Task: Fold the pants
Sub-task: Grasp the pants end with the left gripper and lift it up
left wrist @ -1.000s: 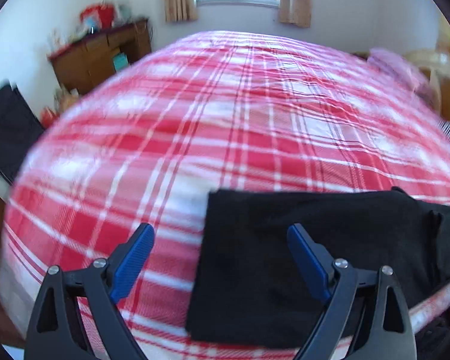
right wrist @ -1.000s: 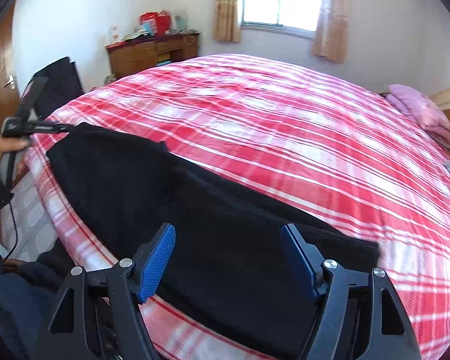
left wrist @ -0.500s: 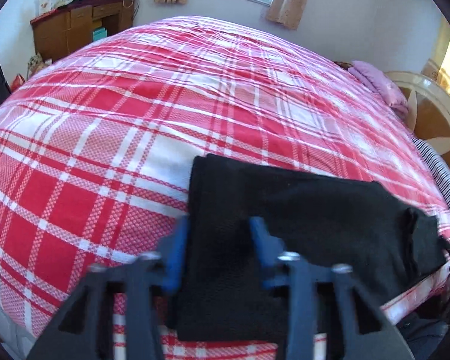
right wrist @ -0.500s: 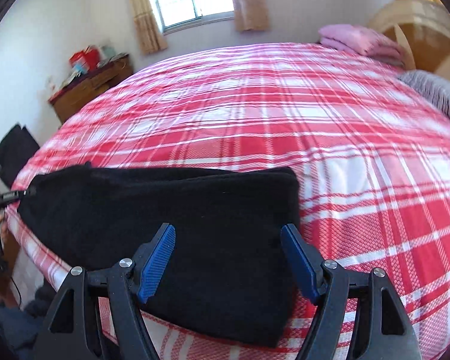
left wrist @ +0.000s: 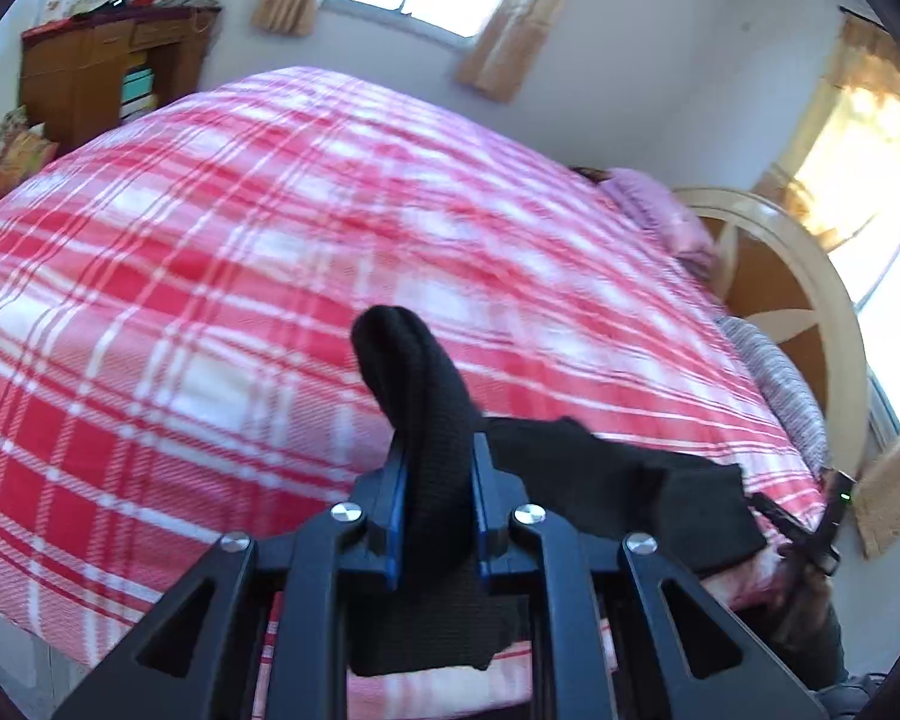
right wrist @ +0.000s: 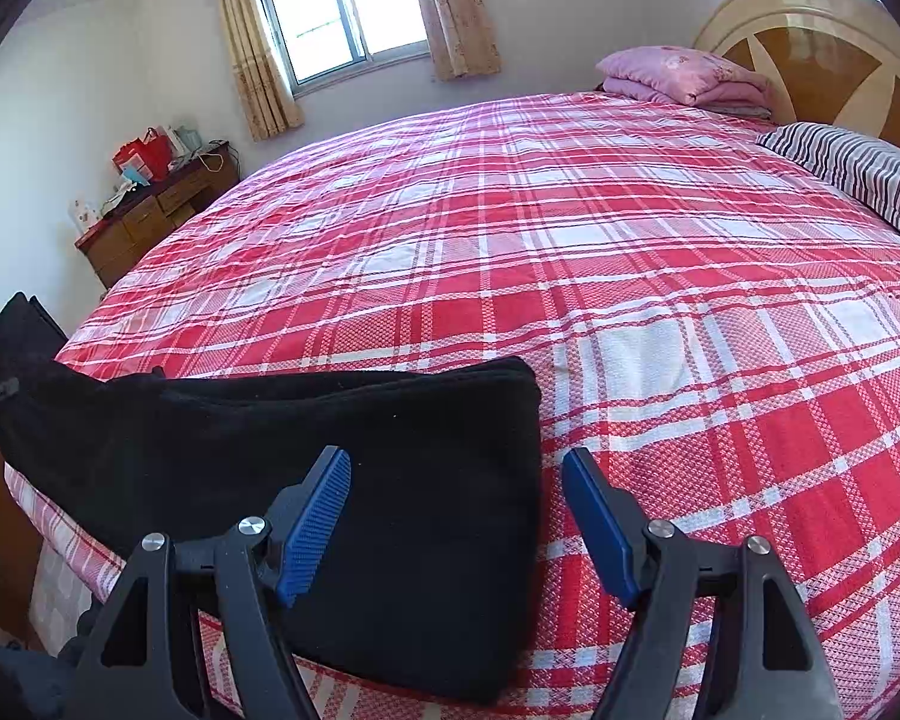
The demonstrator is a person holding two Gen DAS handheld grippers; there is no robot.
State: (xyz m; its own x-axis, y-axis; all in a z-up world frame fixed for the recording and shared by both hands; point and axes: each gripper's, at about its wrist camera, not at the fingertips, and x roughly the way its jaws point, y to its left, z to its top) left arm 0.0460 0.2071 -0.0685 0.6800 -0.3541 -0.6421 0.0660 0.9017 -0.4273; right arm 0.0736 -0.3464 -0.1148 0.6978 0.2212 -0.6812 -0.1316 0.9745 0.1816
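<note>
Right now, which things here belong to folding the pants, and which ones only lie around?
For the job:
- black pants
- left gripper, jaws shut on one end
- right gripper, jaws open over the other end
- plaid bed underneath

Lying about:
- pink pillow
- striped pillow
- wooden desk

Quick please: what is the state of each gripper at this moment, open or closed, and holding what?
Left gripper: closed on one end of the black pants, lifted off the bed.
Right gripper: open, holding nothing, over the other end.
</note>
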